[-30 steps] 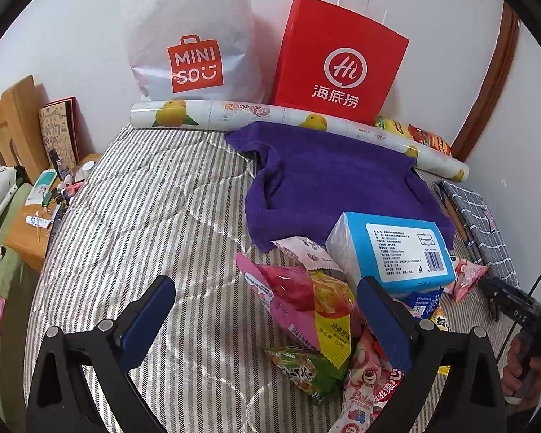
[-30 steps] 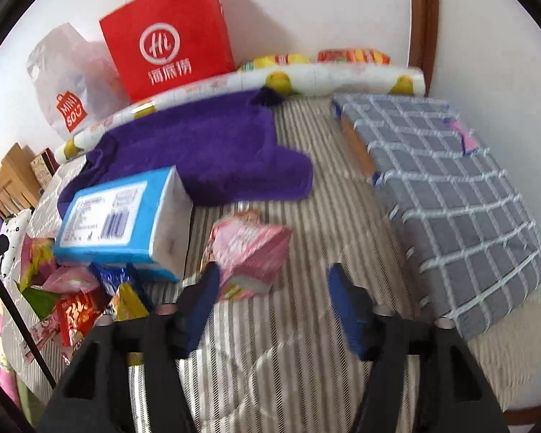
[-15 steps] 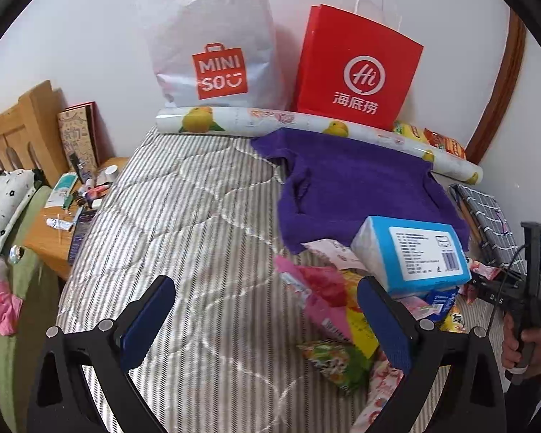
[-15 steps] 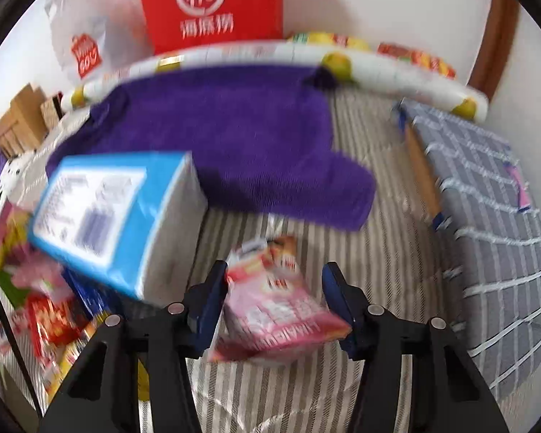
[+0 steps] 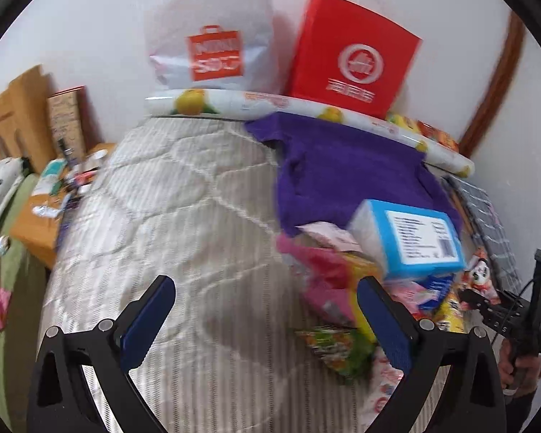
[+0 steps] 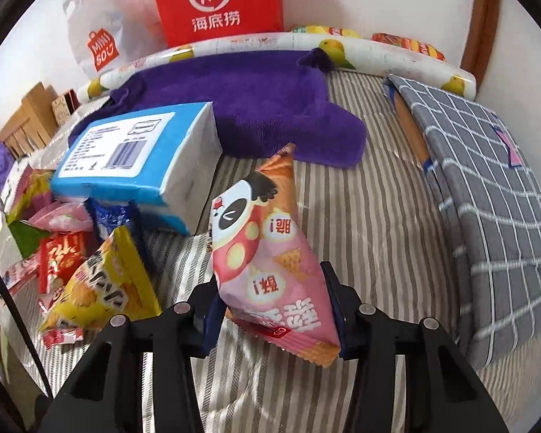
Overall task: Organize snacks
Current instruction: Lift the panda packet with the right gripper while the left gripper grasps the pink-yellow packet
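Note:
My right gripper [image 6: 272, 297] is shut on a pink panda snack bag [image 6: 267, 249] and holds it above the striped bed; it also shows in the left wrist view [image 5: 481, 278]. A pile of snack packets [image 6: 72, 252] lies to the left under a blue tissue box [image 6: 137, 155]. A yellow packet [image 6: 104, 288] lies nearest. My left gripper [image 5: 263, 321] is open and empty above bare quilt, left of the pile [image 5: 335, 288] and the box [image 5: 411, 238].
A purple towel [image 6: 256, 108], a fruit-print roll [image 6: 378, 54], a red paper bag [image 6: 216, 0] and a white Miniso bag [image 6: 101, 43] are at the back. A grey checked cushion [image 6: 487, 198] lies right. A wooden bedside table [image 5: 43, 213] stands left.
My right gripper moved onto the pink panda bag, closed on it and lifted it. My left gripper drew back and left, staying open.

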Demonstrator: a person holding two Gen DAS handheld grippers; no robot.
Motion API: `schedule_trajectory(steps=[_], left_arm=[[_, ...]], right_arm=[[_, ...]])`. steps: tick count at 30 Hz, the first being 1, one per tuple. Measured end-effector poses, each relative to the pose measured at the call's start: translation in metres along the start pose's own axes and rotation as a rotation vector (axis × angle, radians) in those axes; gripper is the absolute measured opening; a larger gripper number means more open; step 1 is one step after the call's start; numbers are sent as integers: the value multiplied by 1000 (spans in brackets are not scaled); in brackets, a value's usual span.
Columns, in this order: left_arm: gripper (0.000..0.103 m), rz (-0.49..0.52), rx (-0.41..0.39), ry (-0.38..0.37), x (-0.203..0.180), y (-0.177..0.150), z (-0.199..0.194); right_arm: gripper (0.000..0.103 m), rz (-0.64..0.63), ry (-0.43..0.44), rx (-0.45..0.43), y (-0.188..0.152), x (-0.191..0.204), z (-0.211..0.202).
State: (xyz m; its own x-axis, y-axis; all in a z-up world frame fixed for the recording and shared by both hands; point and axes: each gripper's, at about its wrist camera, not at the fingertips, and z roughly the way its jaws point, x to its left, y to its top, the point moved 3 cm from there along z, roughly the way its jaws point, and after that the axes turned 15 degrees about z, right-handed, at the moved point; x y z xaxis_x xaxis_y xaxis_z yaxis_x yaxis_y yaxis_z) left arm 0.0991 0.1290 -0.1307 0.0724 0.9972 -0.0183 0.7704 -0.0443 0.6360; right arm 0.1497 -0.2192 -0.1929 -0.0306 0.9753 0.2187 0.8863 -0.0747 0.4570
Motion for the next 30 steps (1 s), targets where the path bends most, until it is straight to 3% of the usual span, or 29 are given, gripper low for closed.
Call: schedule_trajectory(steps=[7, 13, 15, 16, 19, 30], left_arm=[[102, 59, 59, -72, -35, 15, 28], [101, -5, 125, -124, -36, 15, 56], [91, -14, 139, -135, -37, 15, 62], [79, -14, 144, -146, -38, 15, 64], [67, -15, 148, -151, -38, 13, 64], [57, -91, 69, -186, -17, 12, 24]], right_arm=[[45, 61, 3, -36, -12, -7, -19], [45, 115, -11, -49, -22, -19, -34], [45, 138, -15, -51, -24, -24, -36], [45, 150, -15, -51, -25, -26, -38], [45, 175, -8, -56, -27, -30, -42], [45, 184, 13, -87, -33, -13, -60]])
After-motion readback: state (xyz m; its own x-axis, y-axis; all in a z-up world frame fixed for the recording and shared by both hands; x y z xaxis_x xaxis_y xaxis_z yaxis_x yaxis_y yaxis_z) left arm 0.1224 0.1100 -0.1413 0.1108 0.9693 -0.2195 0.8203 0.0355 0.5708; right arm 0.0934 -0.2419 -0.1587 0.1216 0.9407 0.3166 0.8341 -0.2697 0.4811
